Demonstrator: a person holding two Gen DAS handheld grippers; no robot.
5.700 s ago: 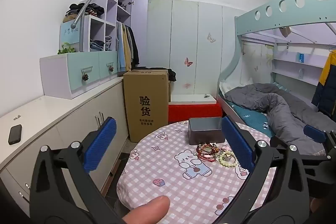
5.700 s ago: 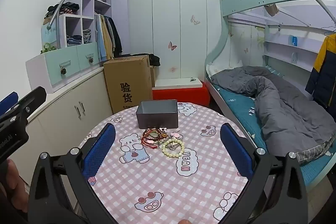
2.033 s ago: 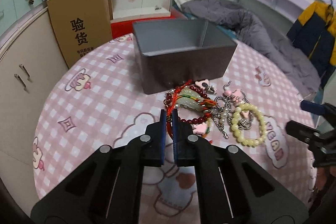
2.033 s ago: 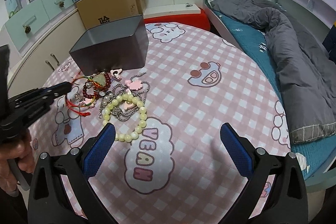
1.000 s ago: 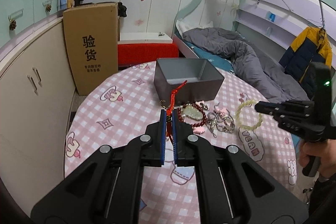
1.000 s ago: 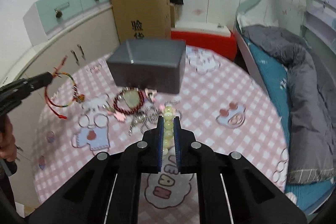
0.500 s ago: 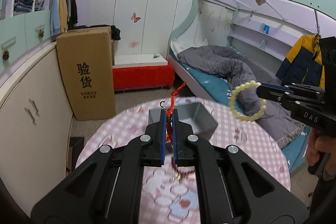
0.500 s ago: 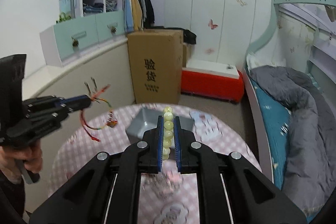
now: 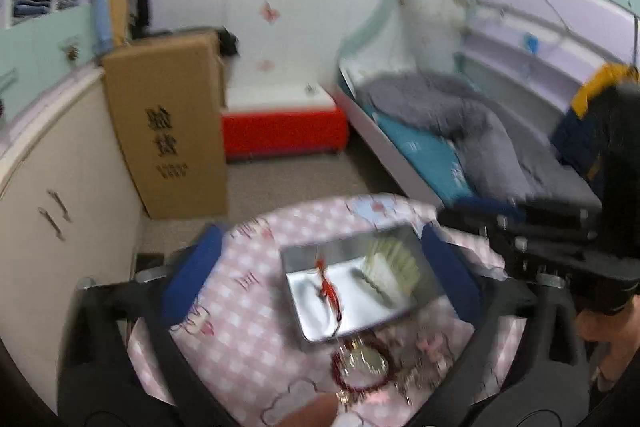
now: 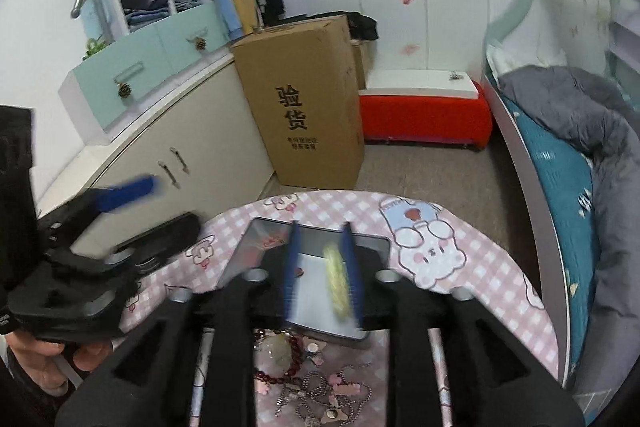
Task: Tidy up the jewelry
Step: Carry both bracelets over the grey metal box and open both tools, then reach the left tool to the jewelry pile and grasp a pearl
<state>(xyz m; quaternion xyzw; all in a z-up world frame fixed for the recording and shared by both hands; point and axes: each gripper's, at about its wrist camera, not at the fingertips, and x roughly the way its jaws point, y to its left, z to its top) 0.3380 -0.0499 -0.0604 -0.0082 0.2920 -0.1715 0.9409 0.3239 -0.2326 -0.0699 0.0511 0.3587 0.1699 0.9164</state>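
The grey metal box (image 9: 352,291) stands on the round table, also in the right wrist view (image 10: 256,239). My left gripper (image 9: 320,267) is wide open above it, and the red string bracelet (image 9: 329,293) is dropping into the box. My right gripper (image 10: 320,271) is partly open over the box, with the pale green bead bracelet (image 10: 338,277) blurred between its fingers, also blurred in the left wrist view (image 9: 394,267). A dark red bead bracelet with a jade pendant (image 9: 362,367) and silver chains (image 10: 320,395) lie in front of the box.
The table has a pink checked cloth (image 9: 240,311) with cartoon bears. A tall cardboard box (image 10: 304,99) stands on the floor behind it, a red-sided bench (image 10: 424,115) beyond, cabinets (image 10: 180,147) to the left, and a bunk bed with grey duvet (image 10: 580,131) to the right.
Both grippers moved over the box and opened. The red string bracelet left the left gripper and the green bead bracelet is coming loose from the right one.
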